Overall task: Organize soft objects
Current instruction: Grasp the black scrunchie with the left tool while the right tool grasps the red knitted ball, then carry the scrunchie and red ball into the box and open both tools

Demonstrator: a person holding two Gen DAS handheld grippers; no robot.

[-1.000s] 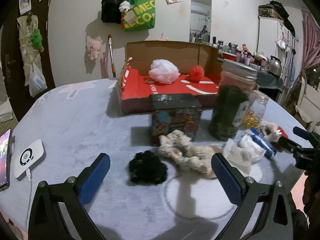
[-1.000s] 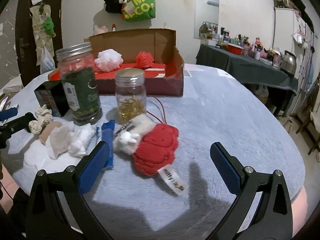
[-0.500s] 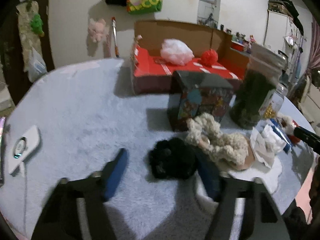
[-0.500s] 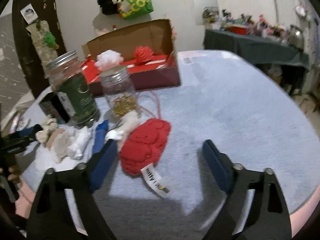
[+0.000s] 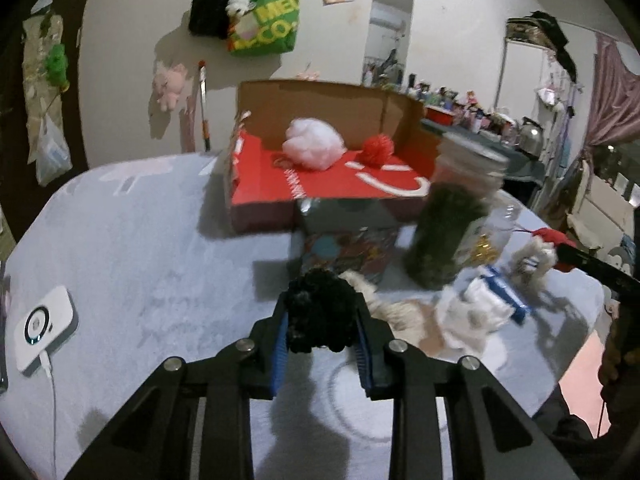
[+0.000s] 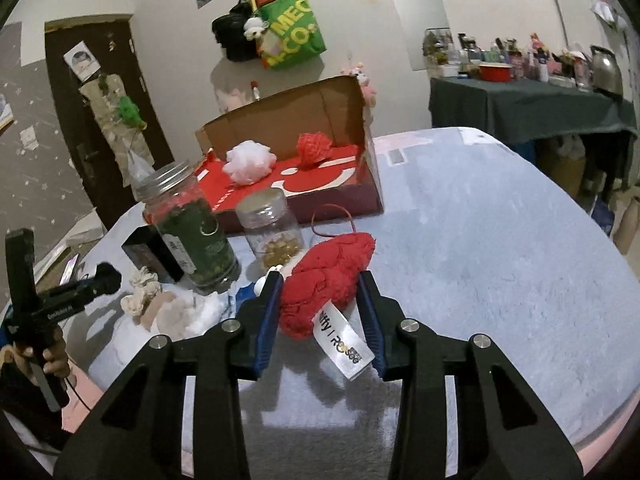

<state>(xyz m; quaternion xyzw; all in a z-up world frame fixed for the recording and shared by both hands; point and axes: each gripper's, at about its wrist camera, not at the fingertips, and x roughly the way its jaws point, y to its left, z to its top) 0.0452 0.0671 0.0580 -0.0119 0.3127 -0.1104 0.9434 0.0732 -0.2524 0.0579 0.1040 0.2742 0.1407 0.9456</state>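
My left gripper (image 5: 321, 312) is shut on a black fluffy scrunchie (image 5: 320, 308), held above the table. My right gripper (image 6: 320, 292) is shut on a red knitted plush toy (image 6: 326, 280) with a white label (image 6: 344, 344). An open cardboard box with a red floor (image 5: 332, 180) stands behind; a white pompom (image 5: 314, 148) and a red pompom (image 5: 378, 150) lie in it. The box also shows in the right wrist view (image 6: 304, 168). A cream scrunchie (image 5: 400, 312) lies on the table.
A patterned tin box (image 5: 348, 236), a tall jar of green leaves (image 5: 448, 232) and a small jar (image 6: 272, 228) stand in front of the cardboard box. White tissues (image 5: 476, 312) and a blue item lie nearby. A white charger (image 5: 44, 328) lies at left.
Both grippers moved forward and closed. The left one took hold of the black scrunchie and lifted it; the right one closed on the red plush toy.
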